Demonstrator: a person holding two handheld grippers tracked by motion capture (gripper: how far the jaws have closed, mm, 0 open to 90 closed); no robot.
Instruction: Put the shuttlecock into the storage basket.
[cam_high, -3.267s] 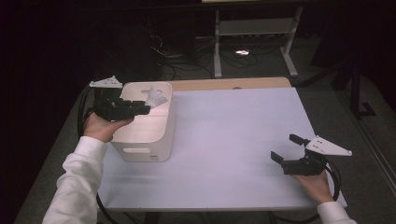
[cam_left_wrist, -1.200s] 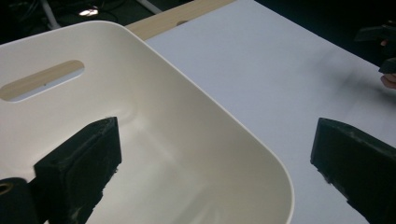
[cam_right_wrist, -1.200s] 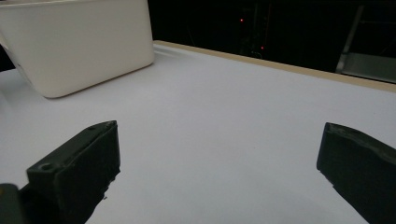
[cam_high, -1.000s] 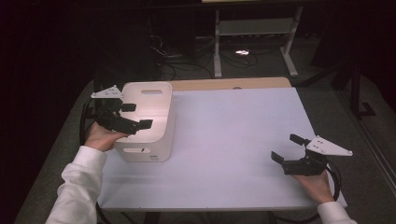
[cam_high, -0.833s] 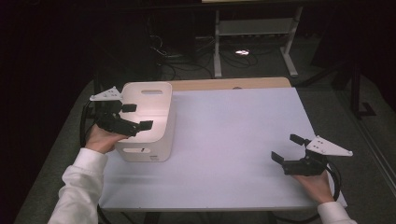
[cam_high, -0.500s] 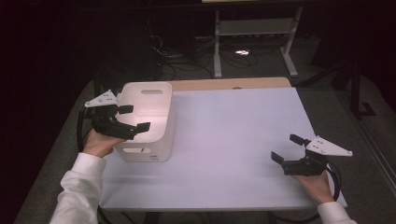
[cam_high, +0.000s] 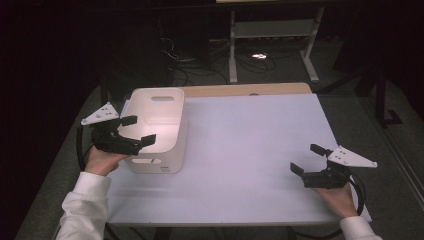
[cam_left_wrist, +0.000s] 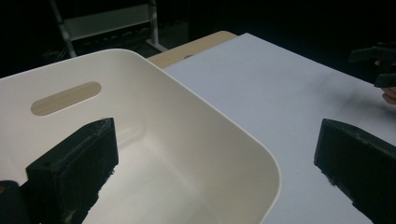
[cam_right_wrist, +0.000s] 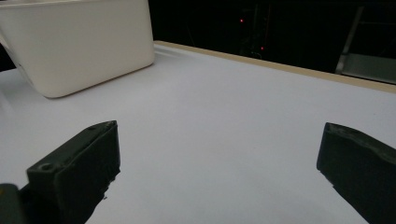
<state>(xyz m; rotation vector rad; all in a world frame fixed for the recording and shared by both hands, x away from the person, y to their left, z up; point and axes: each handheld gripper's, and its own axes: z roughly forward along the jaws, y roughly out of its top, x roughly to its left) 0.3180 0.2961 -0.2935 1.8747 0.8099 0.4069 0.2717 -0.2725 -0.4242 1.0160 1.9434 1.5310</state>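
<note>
bin: cream rounded plastic bin (cam_high: 159, 131) at desk's (cam_high: 250, 150) left edge | left gripper (cam_high: 134, 134): fingers wide apart, empty, straddling near rim | right gripper (cam_high: 311, 160): spread, empty, well apart | risk: one-sided rim lift tips or slides bin

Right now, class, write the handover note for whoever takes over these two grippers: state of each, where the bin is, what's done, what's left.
Left gripper: open, holding nothing, jaws straddling the near-left corner of the white plastic bin, one jaw over its inside, one outside.
Right gripper: open, holding nothing, low over the white table at its near right edge, far from the bin.
Bin: upright at the table's left side, with slot handles; the inside, as far as it shows, looks empty.
Done: nothing gripped yet.
Left: probably close the left jaws on the bin wall, if it is to be moved.
</note>
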